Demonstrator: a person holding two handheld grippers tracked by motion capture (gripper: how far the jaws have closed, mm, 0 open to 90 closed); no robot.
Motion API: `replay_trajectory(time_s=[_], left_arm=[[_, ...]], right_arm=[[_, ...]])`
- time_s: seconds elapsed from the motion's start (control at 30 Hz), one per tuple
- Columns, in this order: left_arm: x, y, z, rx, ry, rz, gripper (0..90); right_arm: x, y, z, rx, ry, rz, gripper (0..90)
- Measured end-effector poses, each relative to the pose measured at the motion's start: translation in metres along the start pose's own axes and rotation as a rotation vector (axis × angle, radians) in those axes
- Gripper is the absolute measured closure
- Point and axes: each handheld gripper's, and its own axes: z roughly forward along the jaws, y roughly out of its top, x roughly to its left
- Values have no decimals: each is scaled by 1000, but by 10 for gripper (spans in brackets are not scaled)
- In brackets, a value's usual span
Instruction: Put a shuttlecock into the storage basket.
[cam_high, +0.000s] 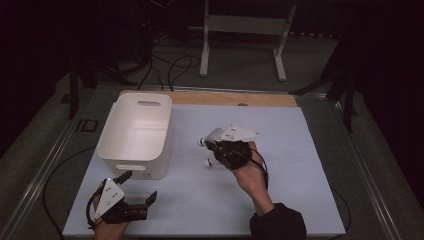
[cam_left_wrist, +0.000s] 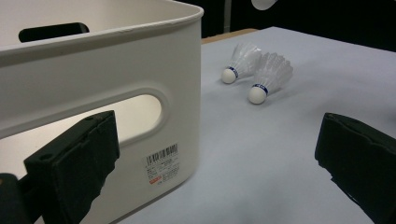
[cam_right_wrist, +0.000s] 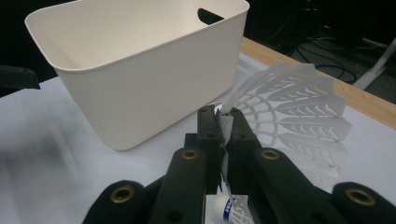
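While two shuttlecocks (cam_left_wrist: 261, 74) lie loose | one bin (cam_left_wrist: 154, 56) | two tongs.

- The white bin (cam_high: 136, 134) is looking like smooth, slightly shiny plastic.
- The shuttlecock (cam_right_wrist: 299, 100) skirt is looking like thin white plastic mesh.
- The bench (cam_high: 280, 195) top is looking matt, its far edge wooden.

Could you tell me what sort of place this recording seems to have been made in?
Probably a lab or studio set up for recording handling work: a table with a plain white cover, dark curtains around it, loose cables on the floor behind, and a white equipment stand at the back.
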Motion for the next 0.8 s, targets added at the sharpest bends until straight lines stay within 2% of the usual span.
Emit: replay_trajectory(time_s=[0.8], left_arm=[[0,0,0,-1,-1,0,4]], right_arm=[[6,8,4,-7,24,-15,866]])
